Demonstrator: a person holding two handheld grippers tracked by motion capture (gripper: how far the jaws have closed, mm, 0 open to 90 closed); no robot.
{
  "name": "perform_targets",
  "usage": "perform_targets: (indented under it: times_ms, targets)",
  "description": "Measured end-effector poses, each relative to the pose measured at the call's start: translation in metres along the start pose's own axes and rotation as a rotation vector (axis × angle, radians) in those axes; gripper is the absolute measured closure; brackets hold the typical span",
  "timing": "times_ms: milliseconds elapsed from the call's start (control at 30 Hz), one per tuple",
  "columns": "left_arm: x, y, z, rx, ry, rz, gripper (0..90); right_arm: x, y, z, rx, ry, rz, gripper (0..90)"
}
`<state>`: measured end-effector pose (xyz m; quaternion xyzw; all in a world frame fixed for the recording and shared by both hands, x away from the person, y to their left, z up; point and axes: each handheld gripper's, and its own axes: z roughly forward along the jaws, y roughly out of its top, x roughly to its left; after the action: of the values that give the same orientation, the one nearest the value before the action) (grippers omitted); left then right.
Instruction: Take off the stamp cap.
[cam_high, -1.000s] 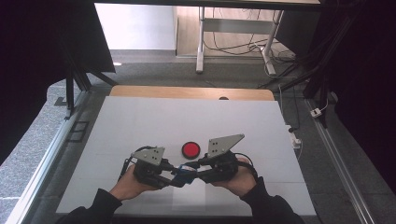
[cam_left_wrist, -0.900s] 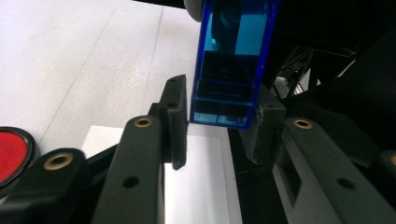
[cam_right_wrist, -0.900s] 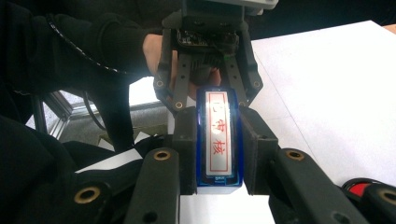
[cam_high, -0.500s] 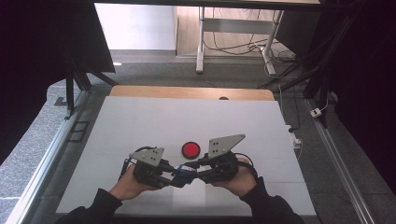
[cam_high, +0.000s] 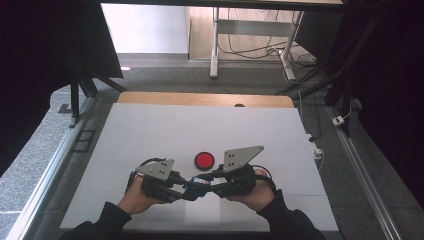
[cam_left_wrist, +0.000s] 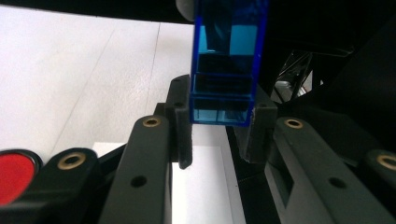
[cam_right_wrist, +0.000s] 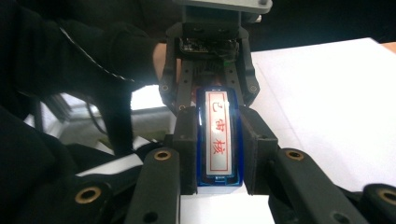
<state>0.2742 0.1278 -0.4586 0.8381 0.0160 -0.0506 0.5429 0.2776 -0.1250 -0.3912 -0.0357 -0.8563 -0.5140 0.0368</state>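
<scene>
step: both claws hold one blue stamp case (cam_right_wrist: 218, 140) in the air, low over the white desk (cam_high: 150, 130), near the red disc (cam_high: 204, 160) | left claw (cam_left_wrist: 219, 135): clamped on one end | right claw (cam_right_wrist: 218, 154): clamped on the other end | next, I judge: pull apart straight, firm grip, so the cap slides off.

A small translucent blue case (cam_high: 198, 182) with a white label in red characters, held level above the table's near middle, just nearer than the red disc
</scene>
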Motion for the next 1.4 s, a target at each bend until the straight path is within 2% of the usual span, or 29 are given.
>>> perform_targets:
  times_ms: [100, 167, 267, 367, 433, 500, 600, 667, 700, 800, 900, 967, 1067, 1233, 1400]
  targets:
    - [-0.001, 0.000, 0.000, 0.012, 0.000, -0.011, 69.3, -0.004, -0.003, 0.000, -0.017, 0.037, 0.031, 71.3]
    - [0.000, 0.000, 0.001, 0.021, -0.001, -0.034, 69.2, -0.006, -0.004, 0.000, -0.011, 0.039, 0.032, 71.3]
    - [0.002, 0.000, 0.001, 0.035, -0.003, -0.075, 69.2, -0.002, -0.003, 0.001, 0.005, 0.005, -0.008, 71.3]
    - [0.003, 0.000, 0.001, 0.043, -0.005, -0.089, 69.2, 0.003, 0.000, 0.002, 0.027, -0.032, -0.059, 71.3]
    - [0.002, 0.001, 0.001, 0.044, -0.003, -0.078, 69.2, 0.005, 0.001, 0.002, 0.035, -0.040, -0.075, 71.3]
    - [0.000, 0.002, 0.000, 0.044, 0.003, -0.044, 69.2, 0.003, 0.001, 0.002, 0.024, -0.024, -0.050, 71.3]
    - [-0.004, 0.003, 0.000, 0.048, 0.014, 0.010, 69.2, -0.005, -0.002, -0.001, -0.011, 0.038, 0.028, 71.4]
    - [-0.003, 0.003, 0.000, 0.053, 0.015, 0.005, 69.2, -0.011, -0.005, -0.003, -0.039, 0.073, 0.071, 71.4]
    - [-0.003, 0.002, 0.000, 0.061, 0.018, 0.001, 69.1, -0.012, -0.007, -0.003, -0.047, 0.072, 0.078, 71.3]
    - [-0.001, 0.001, 0.001, 0.072, 0.017, -0.017, 69.1, -0.011, -0.006, -0.004, -0.028, 0.034, 0.054, 71.3]
    - [0.000, 0.001, 0.000, 0.065, 0.016, -0.049, 69.0, -0.010, -0.004, -0.007, -0.041, 0.032, 0.046, 71.3]
    - [0.000, 0.000, 0.000, 0.074, 0.030, -0.059, 69.0, -0.008, -0.004, -0.007, -0.032, 0.010, 0.025, 71.3]
    - [0.000, -0.001, 0.000, 0.082, 0.040, -0.078, 68.9, -0.007, -0.004, -0.006, -0.026, 0.000, 0.018, 71.2]
    - [-0.001, -0.001, -0.003, 0.093, 0.093, -0.110, 68.8, -0.006, -0.004, -0.007, -0.027, -0.033, -0.005, 71.2]
    - [-0.003, 0.000, -0.009, 0.111, 0.146, -0.147, 68.7, -0.007, -0.003, -0.010, -0.036, -0.063, 0.000, 71.2]
